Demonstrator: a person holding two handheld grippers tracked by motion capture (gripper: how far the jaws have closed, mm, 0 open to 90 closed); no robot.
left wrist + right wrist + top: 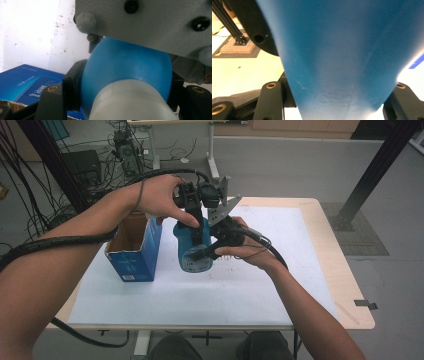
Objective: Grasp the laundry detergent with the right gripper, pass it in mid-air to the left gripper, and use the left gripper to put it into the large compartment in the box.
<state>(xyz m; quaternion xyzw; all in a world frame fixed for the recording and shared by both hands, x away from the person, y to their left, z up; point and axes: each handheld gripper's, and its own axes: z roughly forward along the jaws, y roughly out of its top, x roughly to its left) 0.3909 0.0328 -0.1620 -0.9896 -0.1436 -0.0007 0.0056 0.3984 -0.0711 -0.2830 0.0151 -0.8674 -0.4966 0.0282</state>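
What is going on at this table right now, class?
A person holds a blue bottle above the white-covered table with both grippers. The left gripper clamps it near its white cap; the right gripper grips the lower body. An open blue carton stands beside the bottle, on the person's left.

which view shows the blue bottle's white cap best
The left gripper view: the white cap sits close up, joined to the blue bottle between the claw's jaws. The high view shows the bottle held above the table, cap hidden. The right gripper view shows bare blue body.
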